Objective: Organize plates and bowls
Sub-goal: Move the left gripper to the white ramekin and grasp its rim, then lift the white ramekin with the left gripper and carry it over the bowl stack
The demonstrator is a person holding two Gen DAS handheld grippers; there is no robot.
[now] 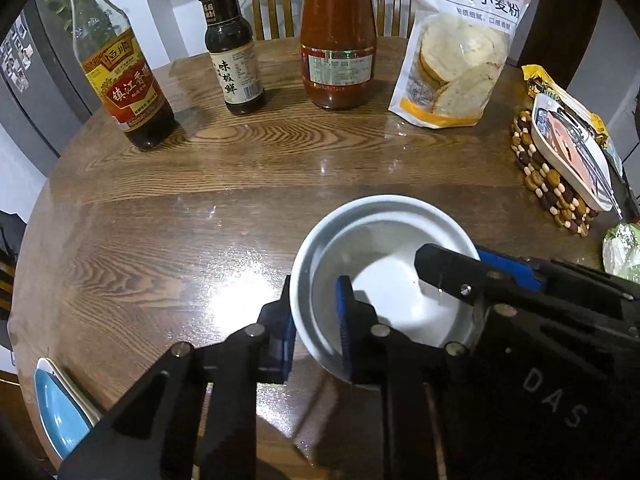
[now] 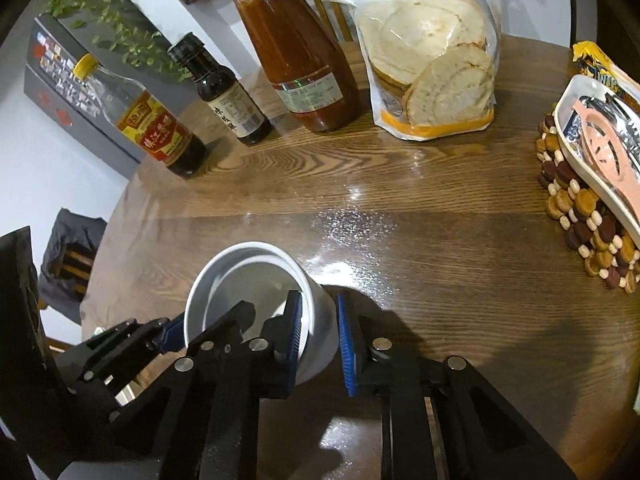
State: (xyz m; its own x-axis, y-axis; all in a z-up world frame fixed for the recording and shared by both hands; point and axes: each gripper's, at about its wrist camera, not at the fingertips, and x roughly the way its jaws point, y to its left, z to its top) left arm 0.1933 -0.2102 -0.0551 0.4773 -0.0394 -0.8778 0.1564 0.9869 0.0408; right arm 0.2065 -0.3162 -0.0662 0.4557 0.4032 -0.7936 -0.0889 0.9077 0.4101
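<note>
A white bowl stands on the round wooden table, and both grippers hold it from opposite sides. My left gripper straddles its left wall, one blue pad outside and one inside, shut on it. My right gripper clamps the right wall of the same white bowl in the same way. Each gripper shows in the other's view: the right gripper at the bowl's right rim, the left gripper at its left. A blue plate lies on a white one at the table's near left edge.
Along the far side stand a vinegar bottle, a dark soy bottle, a red sauce bottle and a flour bag. At the right, a beaded trivet carries a white dish with utensils. A chair stands behind the table.
</note>
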